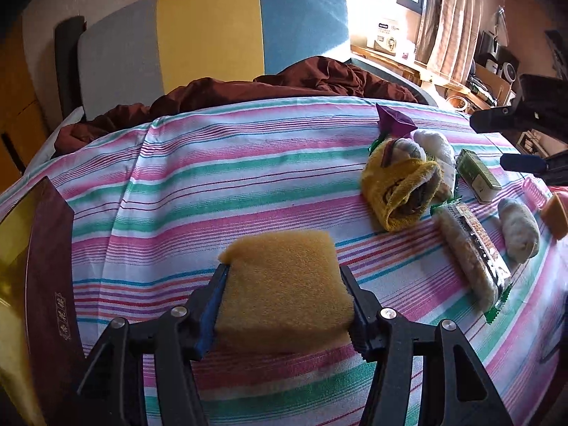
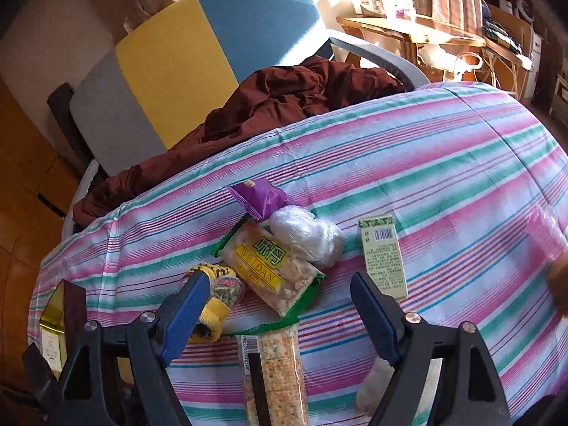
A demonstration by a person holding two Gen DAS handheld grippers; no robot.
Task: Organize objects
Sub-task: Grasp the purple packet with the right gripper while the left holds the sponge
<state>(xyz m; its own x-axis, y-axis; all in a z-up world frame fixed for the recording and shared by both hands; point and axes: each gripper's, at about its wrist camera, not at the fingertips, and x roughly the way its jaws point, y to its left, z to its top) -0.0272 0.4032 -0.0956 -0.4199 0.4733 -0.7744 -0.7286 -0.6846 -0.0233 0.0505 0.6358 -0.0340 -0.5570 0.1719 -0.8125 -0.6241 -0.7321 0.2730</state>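
Observation:
My left gripper (image 1: 284, 277) is shut on a yellow sponge (image 1: 284, 284) and holds it just above the striped cloth (image 1: 220, 184). My right gripper (image 2: 277, 284) is open and empty above a pile of snacks: a WEIDAN cracker pack (image 2: 273, 266), a long cracker bar (image 2: 277, 372), a yellow sock bundle (image 2: 216, 298), a clear plastic bag (image 2: 305, 234), a purple wrapper (image 2: 261, 198) and a green-and-white box (image 2: 385, 252). The pile also shows at the right of the left wrist view, with the sock bundle (image 1: 401, 188) and cracker bar (image 1: 472, 252).
A dark red and gold box (image 1: 39, 284) stands at the cloth's left edge and shows in the right wrist view (image 2: 60, 319). A brown blanket (image 1: 248, 92) lies on the chair (image 1: 213, 28) behind. A white roll (image 1: 518, 230) and an orange block (image 1: 557, 213) lie far right.

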